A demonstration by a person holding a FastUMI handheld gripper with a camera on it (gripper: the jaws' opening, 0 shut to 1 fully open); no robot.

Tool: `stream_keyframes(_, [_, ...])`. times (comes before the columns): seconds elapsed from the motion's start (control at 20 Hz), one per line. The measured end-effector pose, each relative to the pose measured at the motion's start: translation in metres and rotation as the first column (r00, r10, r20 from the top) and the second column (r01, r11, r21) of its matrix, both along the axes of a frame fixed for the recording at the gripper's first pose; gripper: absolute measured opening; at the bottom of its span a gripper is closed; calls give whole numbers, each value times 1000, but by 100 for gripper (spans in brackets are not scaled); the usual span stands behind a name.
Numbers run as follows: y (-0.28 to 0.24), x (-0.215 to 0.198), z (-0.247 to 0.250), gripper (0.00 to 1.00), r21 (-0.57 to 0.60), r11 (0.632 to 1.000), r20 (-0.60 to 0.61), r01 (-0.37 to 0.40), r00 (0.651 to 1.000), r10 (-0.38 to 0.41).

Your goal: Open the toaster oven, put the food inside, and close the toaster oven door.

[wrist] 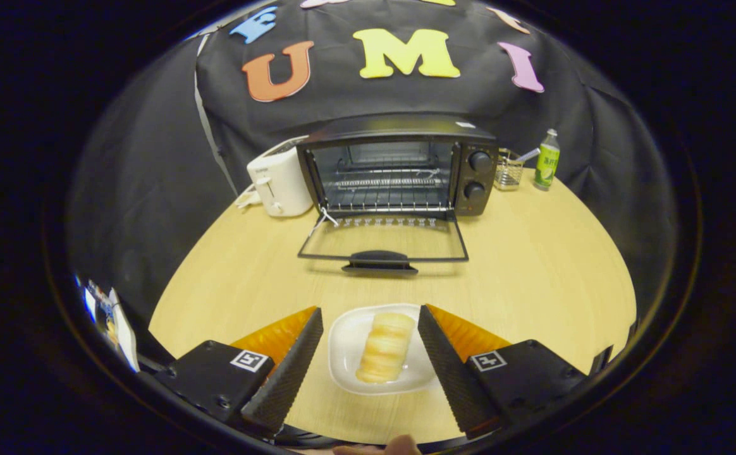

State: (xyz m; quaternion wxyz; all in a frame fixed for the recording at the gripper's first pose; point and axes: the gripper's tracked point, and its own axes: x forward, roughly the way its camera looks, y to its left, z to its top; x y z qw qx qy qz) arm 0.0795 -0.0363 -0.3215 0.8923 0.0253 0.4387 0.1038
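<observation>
A black toaster oven stands at the back of the wooden table with its glass door folded down flat and its wire rack bare. A ridged pale bread roll lies on a small white plate near the table's front edge. My gripper is open, one finger on each side of the plate, with the roll between the fingers. Neither finger visibly presses on the roll or the plate.
A white pop-up toaster stands left of the oven. Right of the oven are a small wire basket and a green bottle. Bare wooden tabletop lies between the plate and the oven door.
</observation>
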Motion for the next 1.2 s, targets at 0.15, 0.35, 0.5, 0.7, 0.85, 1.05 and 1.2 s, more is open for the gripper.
stream_keyframes(0.15, [-4,-7,-35,100,-17,1000,-119,9,993,-11])
stream_keyframes(0.35, [-8,-7,-60,98,-31,999,-186,26,982,-31])
stream_keyframes(0.5, [-9,-8,-77,96,-22,999,-226,35,973,-39])
stream_keyframes(0.7, [-9,-10,-90,91,-30,998,-257,50,965,-56])
stream_keyframes(0.85, [-12,-7,-92,79,-33,996,-253,78,964,-84])
stream_keyframes(1.05, [-12,-9,-90,57,-28,995,-259,99,960,-103])
stream_keyframes(1.2, [-6,-14,-83,41,13,993,-284,115,953,-106])
